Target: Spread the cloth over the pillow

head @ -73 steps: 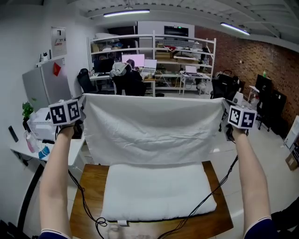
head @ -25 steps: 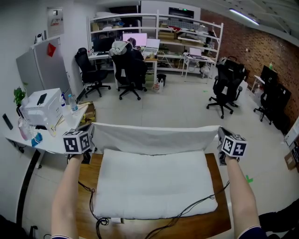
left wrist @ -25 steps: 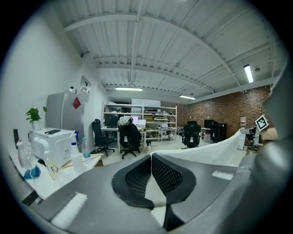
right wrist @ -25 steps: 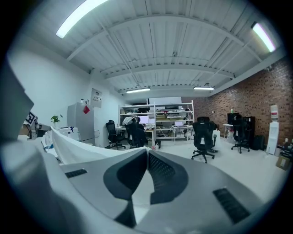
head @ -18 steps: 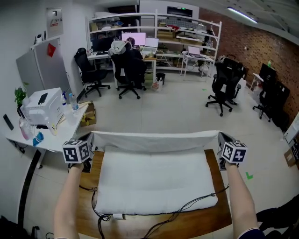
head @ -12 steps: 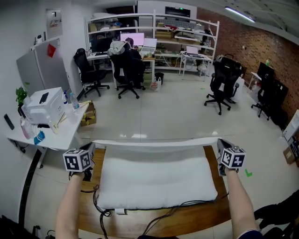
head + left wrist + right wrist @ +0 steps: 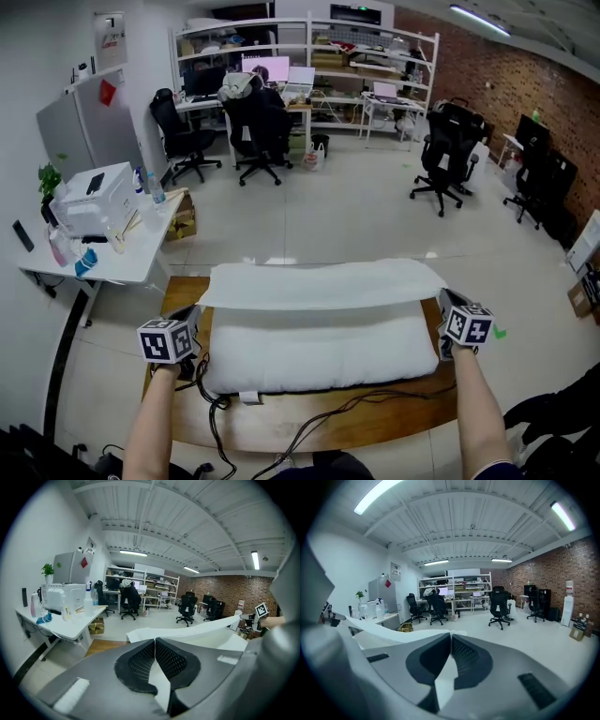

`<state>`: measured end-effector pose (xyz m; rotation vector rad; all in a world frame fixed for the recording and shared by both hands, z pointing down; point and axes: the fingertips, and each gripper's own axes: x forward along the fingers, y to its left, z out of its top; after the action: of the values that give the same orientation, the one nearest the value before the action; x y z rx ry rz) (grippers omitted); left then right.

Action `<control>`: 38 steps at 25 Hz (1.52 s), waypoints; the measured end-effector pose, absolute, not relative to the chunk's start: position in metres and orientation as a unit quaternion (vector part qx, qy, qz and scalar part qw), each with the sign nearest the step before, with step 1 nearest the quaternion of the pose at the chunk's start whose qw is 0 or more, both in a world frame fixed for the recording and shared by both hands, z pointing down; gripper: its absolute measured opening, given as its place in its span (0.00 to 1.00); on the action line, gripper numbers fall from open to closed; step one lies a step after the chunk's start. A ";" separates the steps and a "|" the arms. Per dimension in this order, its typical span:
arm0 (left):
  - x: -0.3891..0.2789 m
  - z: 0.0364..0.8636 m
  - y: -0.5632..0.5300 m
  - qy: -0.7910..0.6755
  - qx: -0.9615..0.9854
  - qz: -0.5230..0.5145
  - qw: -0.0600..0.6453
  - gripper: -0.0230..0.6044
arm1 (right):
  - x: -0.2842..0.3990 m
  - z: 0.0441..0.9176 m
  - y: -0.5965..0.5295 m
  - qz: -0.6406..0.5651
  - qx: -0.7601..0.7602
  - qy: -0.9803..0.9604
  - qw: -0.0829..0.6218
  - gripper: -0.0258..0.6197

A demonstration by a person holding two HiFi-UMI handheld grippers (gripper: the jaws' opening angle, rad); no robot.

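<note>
Cloth [image 7: 323, 284], long axis left-to-right, parallel to pillow [image 7: 323, 349] beneath

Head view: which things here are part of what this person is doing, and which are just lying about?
Part of the job:
- cloth, pinched by the left tool and right tool
- pillow
- wooden table

Just lying about:
- printer and bottle on the side desk
- office chairs
- shelves
</note>
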<state>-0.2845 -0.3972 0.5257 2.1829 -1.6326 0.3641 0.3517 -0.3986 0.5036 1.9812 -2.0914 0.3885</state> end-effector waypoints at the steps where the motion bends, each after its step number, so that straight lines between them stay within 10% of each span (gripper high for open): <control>1: -0.283 0.527 -0.389 -0.582 0.779 0.129 0.194 0.06 | 0.353 0.506 -0.392 0.134 0.679 -0.712 0.118 0.07; 38: -0.275 0.659 -0.239 -0.579 0.745 0.196 0.268 0.07 | 0.367 0.649 -0.253 0.234 0.701 -0.648 0.184 0.10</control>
<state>-0.2753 -0.2392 0.6591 2.0102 -1.5616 0.5290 0.3675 -0.2532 0.6494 1.9779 -1.8262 0.6584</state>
